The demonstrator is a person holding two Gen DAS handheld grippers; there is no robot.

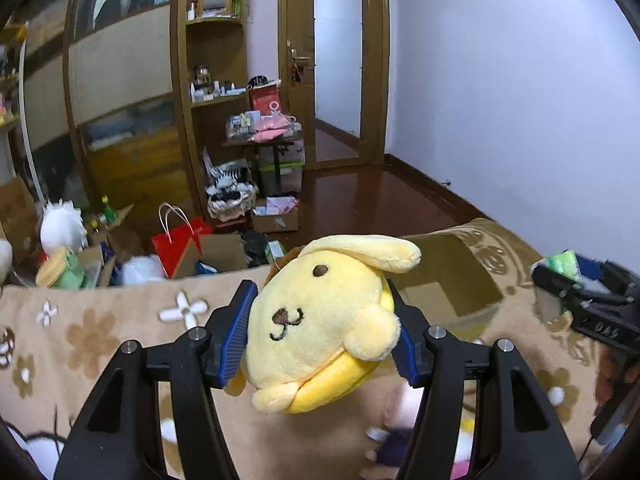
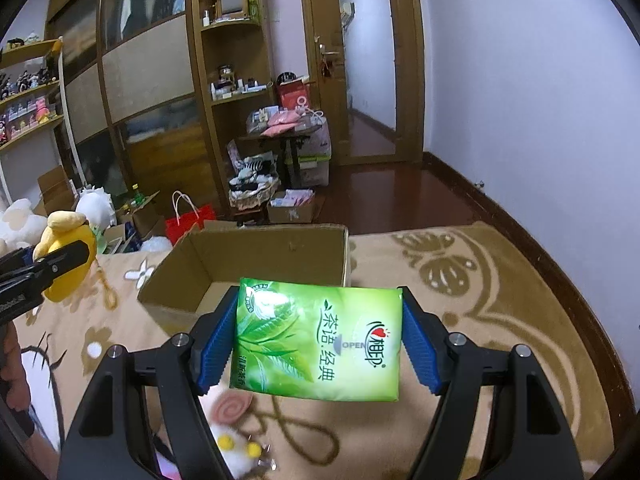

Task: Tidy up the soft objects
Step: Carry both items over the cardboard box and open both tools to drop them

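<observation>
Through my left camera, my left tongs (image 1: pixel 320 328) pinch the yellow plush dog (image 1: pixel 320 320) by its sides, and the open cardboard box (image 1: pixel 452 280) lies ahead and to their right on the bed. Through my right camera, my right tongs (image 2: pixel 320 340) pinch the green tissue pack (image 2: pixel 320 340) across its long axis, with the box (image 2: pixel 248 268) straight ahead, slightly left; I judge this hand the nearer.

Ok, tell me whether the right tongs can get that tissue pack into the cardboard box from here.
Probably yes: the right tongs hold the tissue pack just before the open cardboard box, with nothing between them.
</observation>
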